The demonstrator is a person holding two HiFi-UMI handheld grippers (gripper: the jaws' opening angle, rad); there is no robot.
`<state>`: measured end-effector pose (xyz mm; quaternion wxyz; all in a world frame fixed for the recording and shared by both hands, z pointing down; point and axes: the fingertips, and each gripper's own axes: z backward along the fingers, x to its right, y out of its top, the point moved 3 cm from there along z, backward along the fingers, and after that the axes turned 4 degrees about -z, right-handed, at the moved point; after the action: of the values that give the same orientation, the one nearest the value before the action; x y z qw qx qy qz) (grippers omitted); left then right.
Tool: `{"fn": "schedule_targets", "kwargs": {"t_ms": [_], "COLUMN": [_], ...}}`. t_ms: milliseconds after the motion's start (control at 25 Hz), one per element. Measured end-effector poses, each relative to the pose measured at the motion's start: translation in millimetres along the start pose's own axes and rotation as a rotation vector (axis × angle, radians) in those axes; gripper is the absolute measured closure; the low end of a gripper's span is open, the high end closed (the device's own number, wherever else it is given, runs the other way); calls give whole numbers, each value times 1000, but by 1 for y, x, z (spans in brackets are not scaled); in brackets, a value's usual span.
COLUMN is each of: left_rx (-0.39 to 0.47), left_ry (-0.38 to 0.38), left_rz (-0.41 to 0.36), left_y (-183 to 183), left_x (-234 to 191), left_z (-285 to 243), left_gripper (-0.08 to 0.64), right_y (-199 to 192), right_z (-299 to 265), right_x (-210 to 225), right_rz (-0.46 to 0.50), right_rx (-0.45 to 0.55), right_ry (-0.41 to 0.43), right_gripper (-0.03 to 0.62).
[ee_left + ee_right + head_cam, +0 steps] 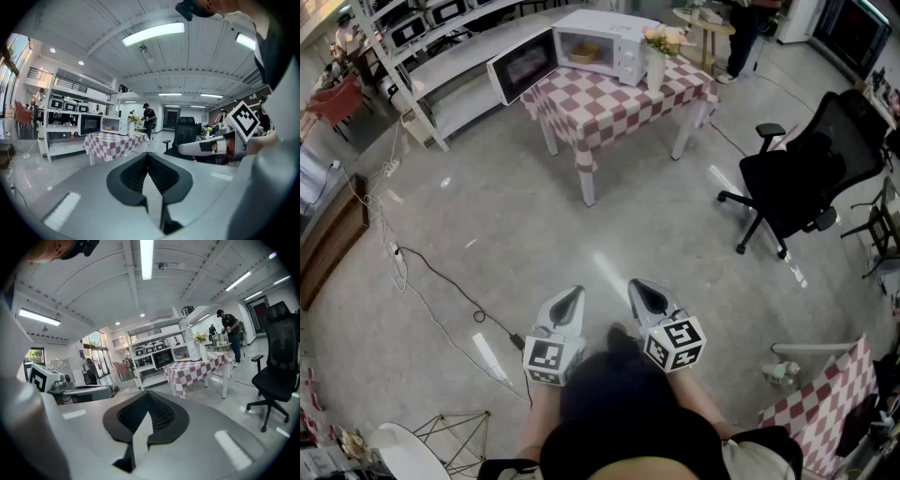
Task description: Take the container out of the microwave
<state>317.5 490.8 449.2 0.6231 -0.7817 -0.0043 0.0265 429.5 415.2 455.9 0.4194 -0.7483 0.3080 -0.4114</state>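
A wide stretch of bare grey floor (581,225) lies between the person and the furniture, crossed at the left by a thin black cable (441,281). A long white shelf rack (459,66) runs along the far left. Beside it stands the desk (609,98) under a red-and-white checked cloth, with open floor on its near and right sides. A black office chair (806,173) sits well apart to the right. The white microwave (623,28) stands at the desk's far edge, and its door (523,64) is swung open to the left, past the desk's corner. The left gripper (574,294) and right gripper (640,287) are side by side, low and near the person. Each has its jaws pressed together with nothing between them. The print that shows is the black-and-white square markers on their cubes. A vase (655,67) of flowers stands just right of the microwave. The container (584,52) sits inside the open microwave, far ahead of both grippers.
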Motion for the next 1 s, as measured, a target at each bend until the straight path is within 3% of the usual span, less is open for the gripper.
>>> {"fn": "schedule_targets", "kwargs": {"t_ms": [360, 840, 1000], "left_rx": [21, 25, 30], "left_ry": [94, 87, 120], "left_rz": [-3, 10, 3], "left_y": [-2, -17, -20], "left_x": [-6, 4, 0], "left_z": [31, 77, 88], "left_gripper": [551, 551, 551], "right_y": [-8, -34, -42], "right_z": [23, 39, 37], "right_x": [-11, -40, -50], "right_rz": [17, 7, 16], "right_rx": [15, -10, -46], "right_ry": [-26, -35, -18], "right_gripper": [592, 591, 591]}}
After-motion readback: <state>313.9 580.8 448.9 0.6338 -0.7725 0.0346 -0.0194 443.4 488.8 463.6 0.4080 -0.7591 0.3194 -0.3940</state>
